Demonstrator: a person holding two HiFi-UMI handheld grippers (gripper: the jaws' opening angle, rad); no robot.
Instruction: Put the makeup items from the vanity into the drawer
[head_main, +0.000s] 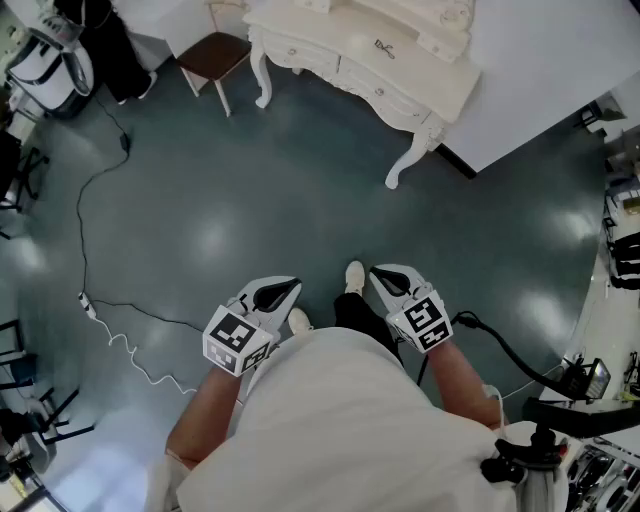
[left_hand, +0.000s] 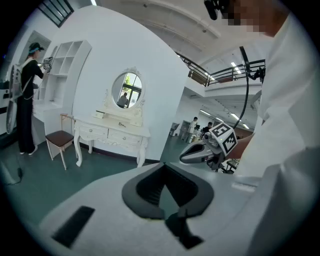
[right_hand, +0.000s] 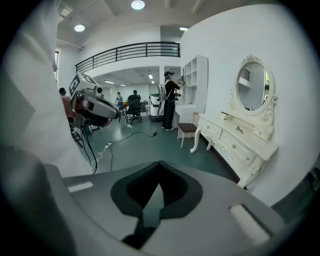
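- The vanity (head_main: 360, 70), a cream-white carved table with curved legs, stands against a white wall at the top of our head view, well apart from both grippers.
- Its drawers (head_main: 372, 92) run along the front edge, and all those we see are pushed in flush.
- A small dark object (head_main: 384, 46) lies on the vanity top. It is too small for us to tell what it is.
- An oval mirror (right_hand: 252, 85) in a cream carved frame rises from the back of the vanity.
- A chair (head_main: 213, 55) with a brown seat and pale legs stands just beside the vanity's left end.
- The left gripper (head_main: 288, 288), grey with a black-and-white marker cube, is held low in front of our body. Its own view shows the jaws meeting at their tips with nothing between them.
- The right gripper (head_main: 384, 276), of the same make, is held beside it, the two near each other but apart. Its jaws also meet at the tips and hold nothing.
- Both grippers point towards the vanity, over the glossy dark teal floor (head_main: 250, 200).
- Our white shoes (head_main: 354, 277) show on the floor between the two grippers.
- A thin white cable (head_main: 130, 355) snakes across the floor to our left.
- A person (right_hand: 170, 100) in dark clothes stands at white shelving beyond the chair.
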